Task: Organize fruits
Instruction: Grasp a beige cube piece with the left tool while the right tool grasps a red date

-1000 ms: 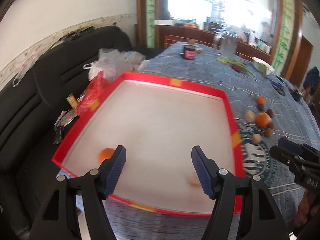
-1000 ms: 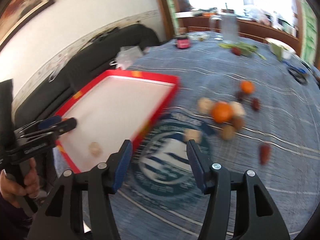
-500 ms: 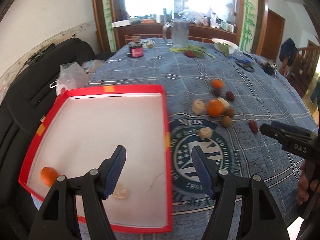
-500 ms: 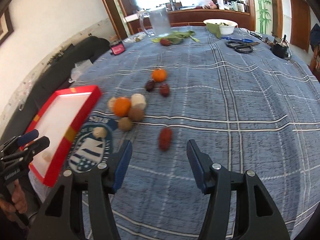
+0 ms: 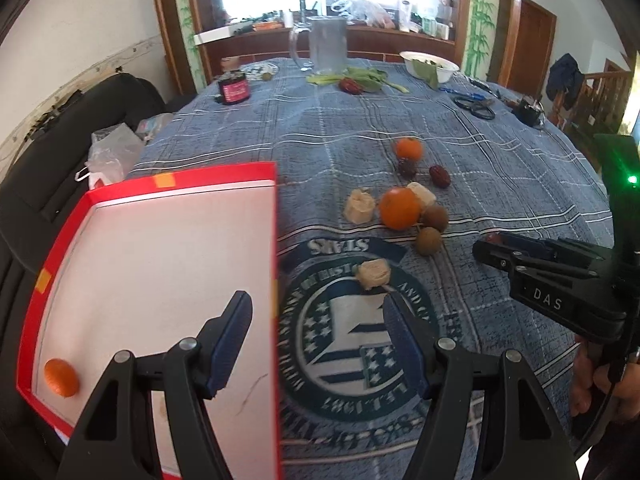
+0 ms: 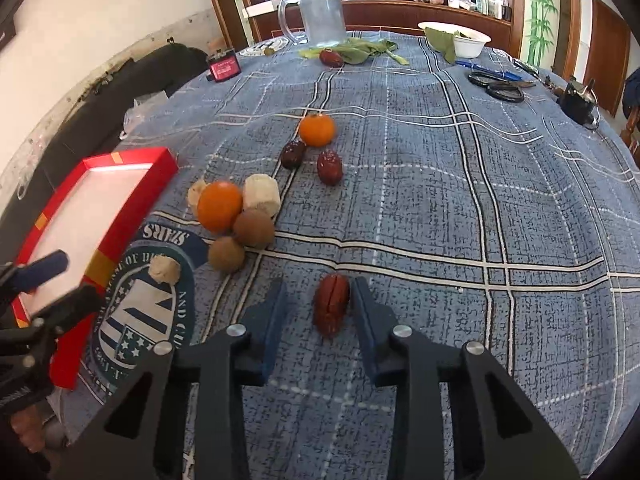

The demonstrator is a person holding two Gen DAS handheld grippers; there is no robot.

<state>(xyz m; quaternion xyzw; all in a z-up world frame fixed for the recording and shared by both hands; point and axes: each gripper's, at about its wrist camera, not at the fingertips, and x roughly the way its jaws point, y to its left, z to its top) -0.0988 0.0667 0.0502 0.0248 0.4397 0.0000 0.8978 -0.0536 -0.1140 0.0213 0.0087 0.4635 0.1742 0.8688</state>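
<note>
Right gripper [image 6: 318, 312] wide apart around a red date [image 6: 331, 307] on the blue cloth [image 6: 440, 200].
Date lying between the two fingers, right finger just beside it, not squeezed. Left gripper [image 5: 316, 340] wide apart too, holding nothing, over the edge of the red tray [image 5: 64, 236]. One small orange [image 5: 61, 377] in the tray corner. More fruits near: big orange [image 6: 219, 206], two brown round ones [image 6: 253, 227].

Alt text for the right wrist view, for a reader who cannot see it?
The right tongs, open, straddle a red date lying on the blue plaid tablecloth. Beyond lie oranges, kiwis and more dates, with a red tray at left.
</note>
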